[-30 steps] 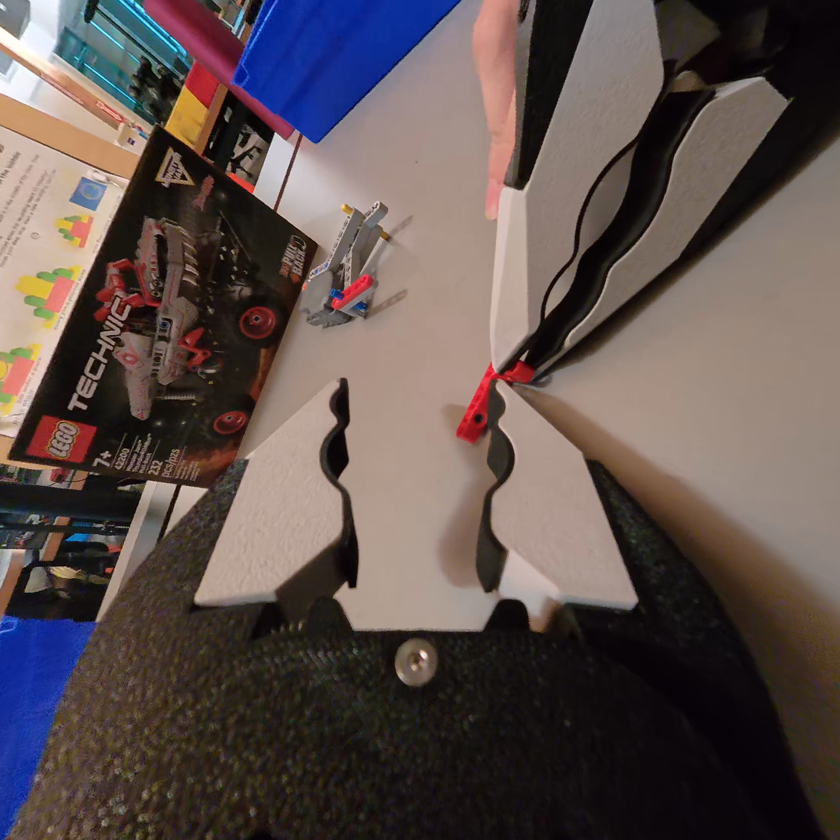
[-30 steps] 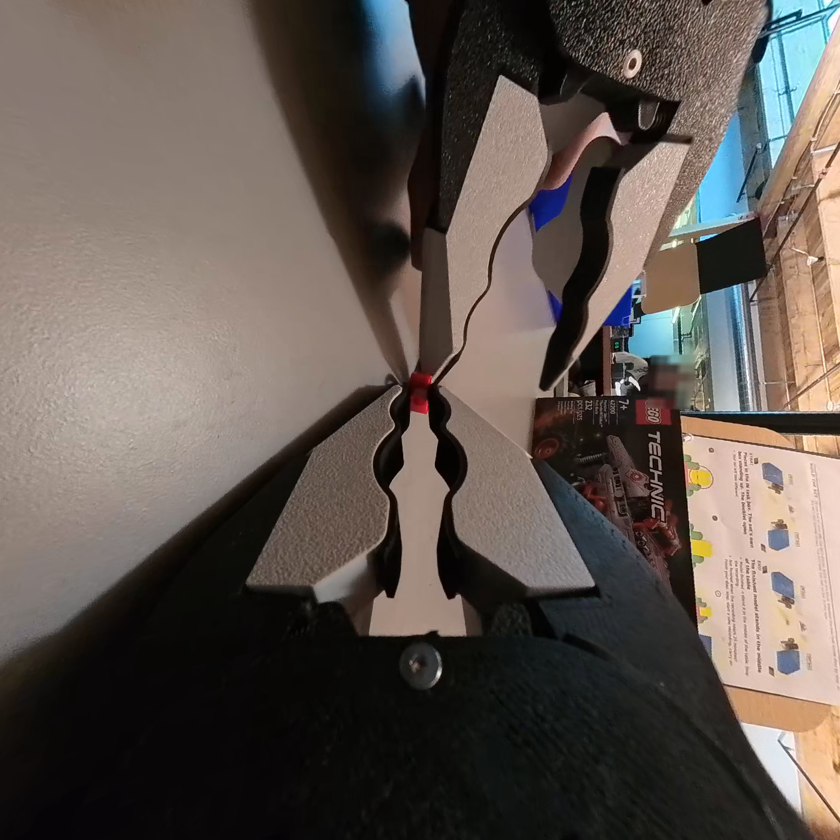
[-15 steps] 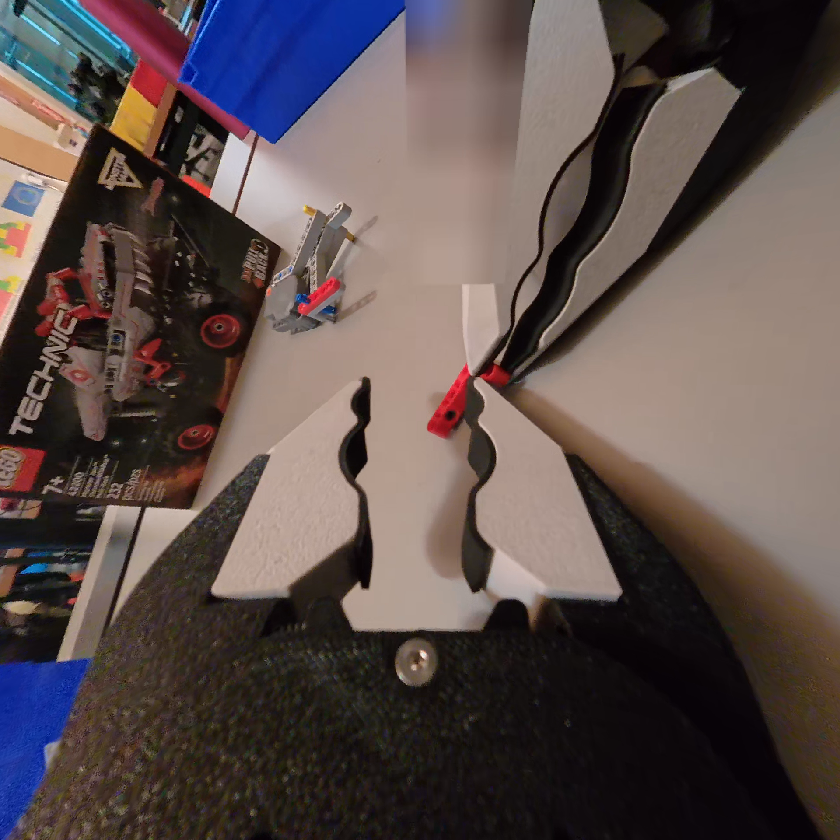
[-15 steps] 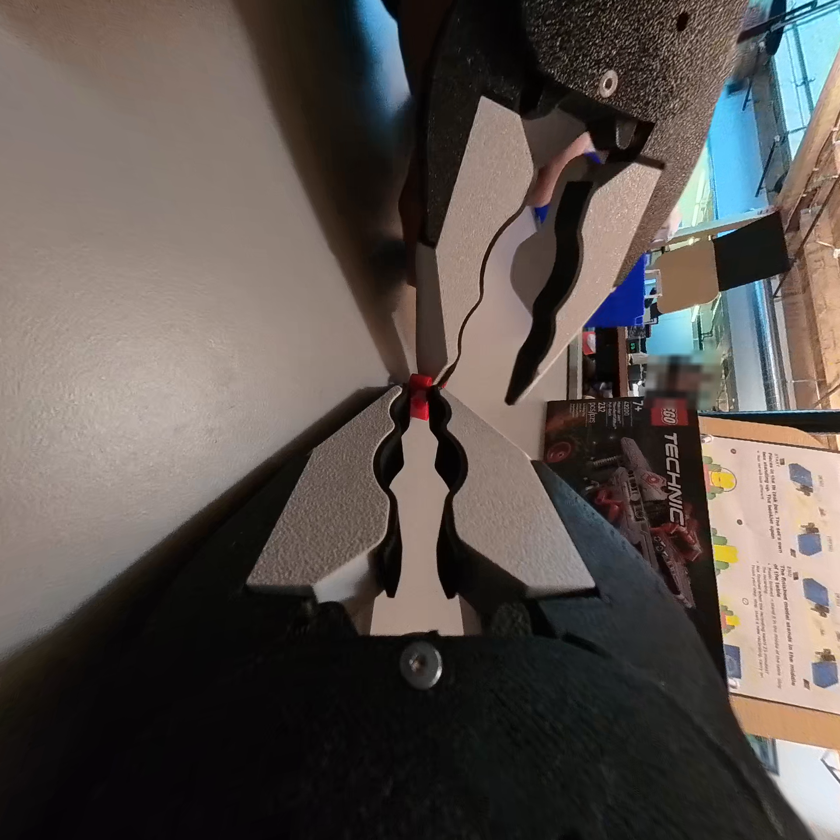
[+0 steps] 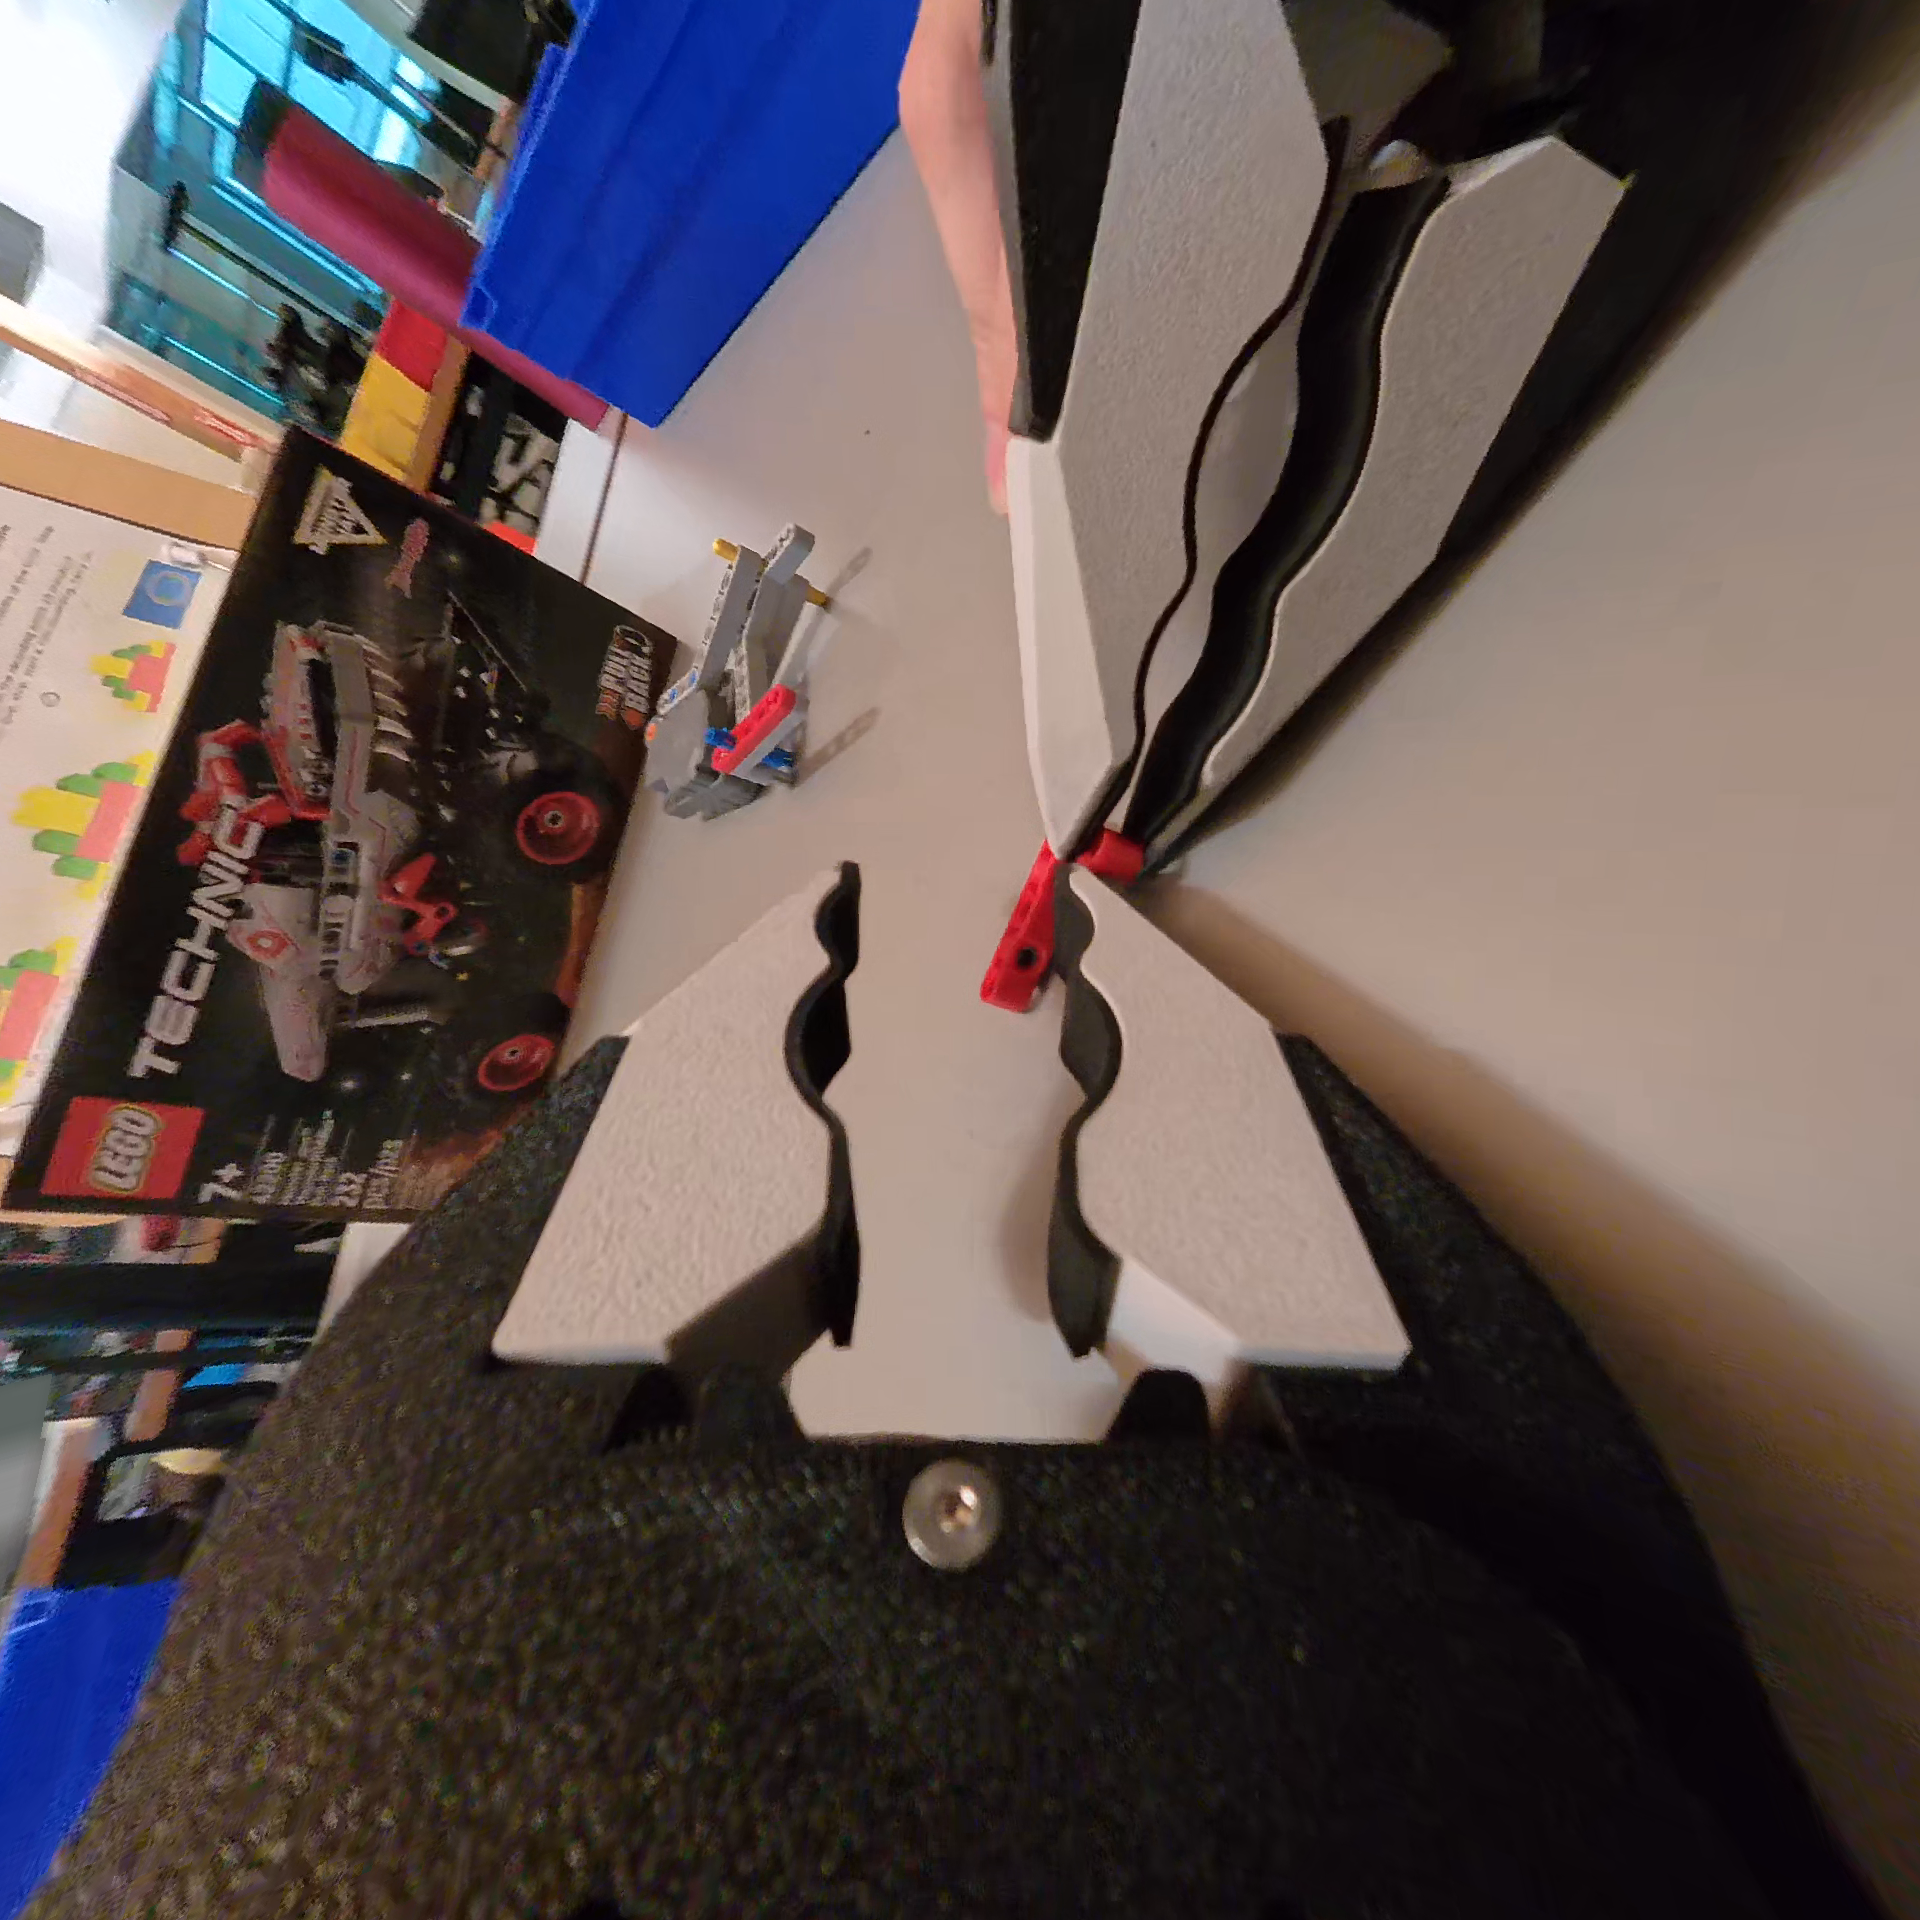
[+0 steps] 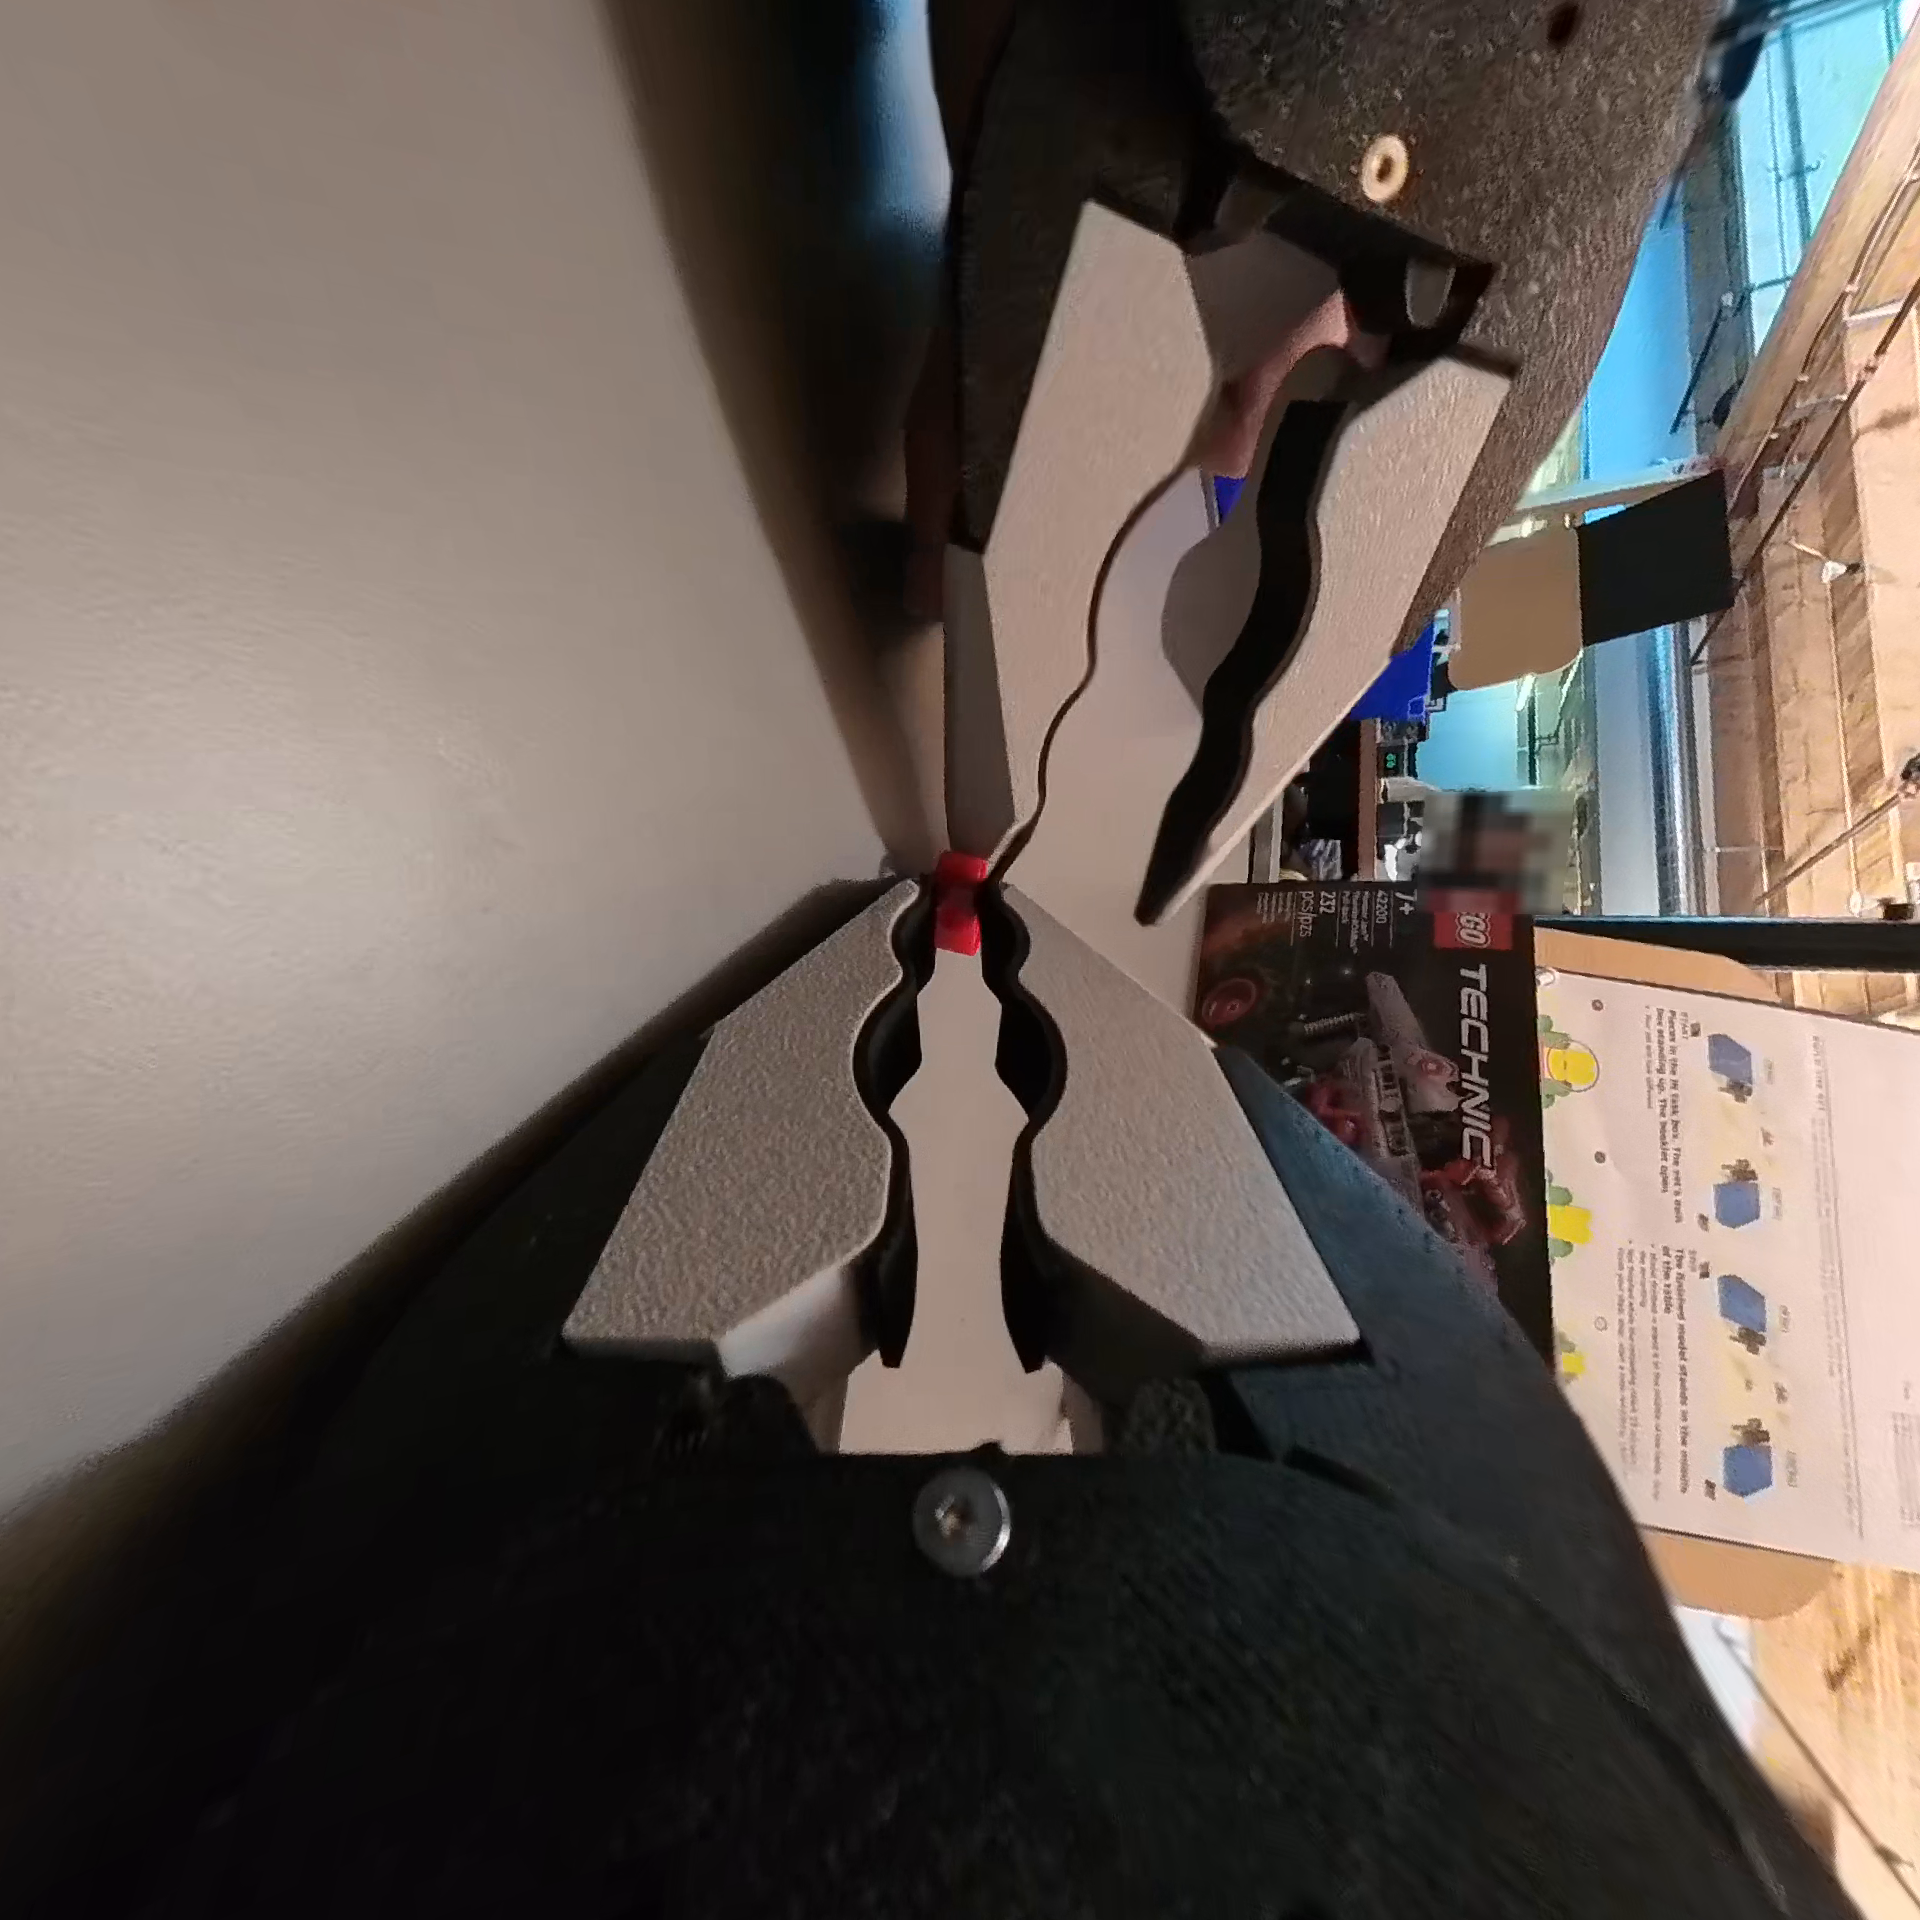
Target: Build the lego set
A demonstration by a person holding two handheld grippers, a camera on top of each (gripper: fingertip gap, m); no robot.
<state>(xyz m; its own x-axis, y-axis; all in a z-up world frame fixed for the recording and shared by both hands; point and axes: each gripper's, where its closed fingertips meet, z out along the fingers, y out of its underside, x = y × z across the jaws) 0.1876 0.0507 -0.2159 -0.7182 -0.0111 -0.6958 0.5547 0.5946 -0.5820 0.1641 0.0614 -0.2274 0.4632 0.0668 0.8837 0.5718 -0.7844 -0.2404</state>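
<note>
A small red Lego beam [image 5: 1021,935] is pinched at one end by my right gripper [image 6: 956,902], which is shut on it just above the white table [image 5: 1558,831]. The beam's red end shows between the fingertips in the right wrist view [image 6: 956,920]. My left gripper [image 5: 961,894] is open; the beam's free end lies between its jaws against the right finger. The two grippers meet tip to tip. The right gripper [image 5: 1107,854] shows at upper right in the left wrist view, and the left gripper [image 6: 1060,894] shows above in the right wrist view. A part-built grey Lego assembly [image 5: 738,707] lies farther off.
The black Lego set box [image 5: 343,862] stands at the table's edge, also in the right wrist view [image 6: 1382,1091]. A printed instruction sheet [image 6: 1714,1278] hangs behind it. A blue bin [image 5: 665,197] sits at the far end. A person's hand [image 5: 966,239] holds the right gripper. The grippers are tip to tip, or close to it.
The left gripper's jaws have narrowed a little around the beam's free end. The right gripper has kept its hold on the beam. Both views have swung slightly.
</note>
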